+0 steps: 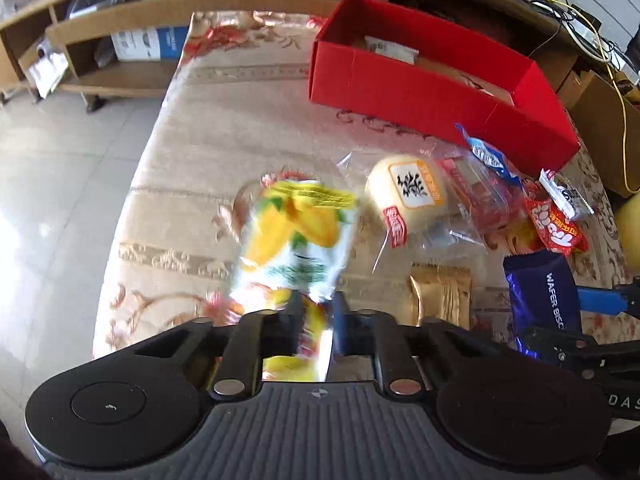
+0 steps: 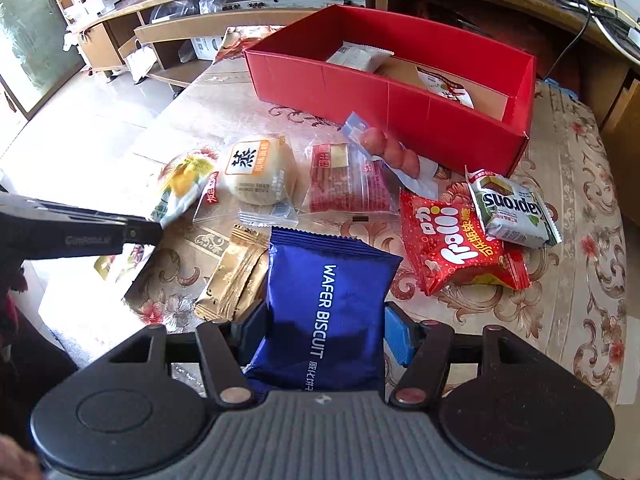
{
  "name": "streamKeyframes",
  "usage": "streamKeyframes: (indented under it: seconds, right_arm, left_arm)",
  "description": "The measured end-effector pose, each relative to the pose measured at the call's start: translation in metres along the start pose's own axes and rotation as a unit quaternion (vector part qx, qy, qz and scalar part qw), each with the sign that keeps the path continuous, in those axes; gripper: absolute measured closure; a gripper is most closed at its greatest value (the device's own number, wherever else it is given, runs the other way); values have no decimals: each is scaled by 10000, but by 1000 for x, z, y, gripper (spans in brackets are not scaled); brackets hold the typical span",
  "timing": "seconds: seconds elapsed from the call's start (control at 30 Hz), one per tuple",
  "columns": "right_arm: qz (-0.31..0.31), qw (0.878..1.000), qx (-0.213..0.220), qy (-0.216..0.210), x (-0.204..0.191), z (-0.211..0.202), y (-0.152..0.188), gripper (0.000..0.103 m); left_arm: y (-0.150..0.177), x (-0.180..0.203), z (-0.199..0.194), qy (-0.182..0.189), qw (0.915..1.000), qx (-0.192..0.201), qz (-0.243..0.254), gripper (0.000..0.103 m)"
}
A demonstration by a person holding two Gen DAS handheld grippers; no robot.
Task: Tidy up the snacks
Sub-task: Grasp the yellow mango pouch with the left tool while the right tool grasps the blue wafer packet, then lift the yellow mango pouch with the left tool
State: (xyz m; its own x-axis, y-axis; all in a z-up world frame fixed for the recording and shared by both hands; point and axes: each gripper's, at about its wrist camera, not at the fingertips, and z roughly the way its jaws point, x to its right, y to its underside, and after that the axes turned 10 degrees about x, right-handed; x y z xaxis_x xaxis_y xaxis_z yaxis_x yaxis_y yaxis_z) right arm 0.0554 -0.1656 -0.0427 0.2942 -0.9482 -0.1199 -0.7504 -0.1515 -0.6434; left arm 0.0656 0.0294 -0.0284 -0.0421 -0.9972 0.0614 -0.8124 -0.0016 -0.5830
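My left gripper [image 1: 317, 312] is shut on the lower end of a yellow mango snack packet [image 1: 296, 232], which sticks out ahead of the jaws over the patterned tablecloth. From the right wrist view the same packet [image 2: 180, 184] lies at the left, beside the left gripper's black body. My right gripper [image 2: 326, 334] is shut on a blue wafer biscuit packet [image 2: 328, 300], its pads pressing both sides. That blue packet [image 1: 544, 296] also shows at the right of the left wrist view. An open red box [image 2: 360, 92] stands at the back of the table and holds a few packets.
Loose snacks lie between the grippers and the box: a wrapped round bun [image 2: 260, 176], a gold packet [image 2: 236, 276], a red gummy bag [image 2: 452, 248], a green-white wafer pack [image 2: 512, 208], a sausage pack [image 2: 392, 152]. The table edge and tiled floor [image 1: 60, 160] are on the left, wooden shelves [image 1: 120, 76] behind.
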Motion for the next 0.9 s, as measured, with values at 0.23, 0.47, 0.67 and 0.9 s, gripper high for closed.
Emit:
streamKeyframes:
  seconds: [0.23,0.47,0.67,0.9]
  right_arm:
    - [31,10000,12,-29,0,-1,0,46]
    - [57,9999,-50,-96,0,2,0,46]
    - [105,9997,-160,-122,2,9,1,46]
    - [-19,9997,-138,-179,-5,11,-3,46]
  left_arm:
    - [-6,-3,-6,-43,9998,191,20,31]
    - [-19,6,21,-419,9932,24,1087,3]
    - [-3,-20,34,-209,9965,-229,775,7]
    - [-4,-16,15,214,9979,-145,594,44]
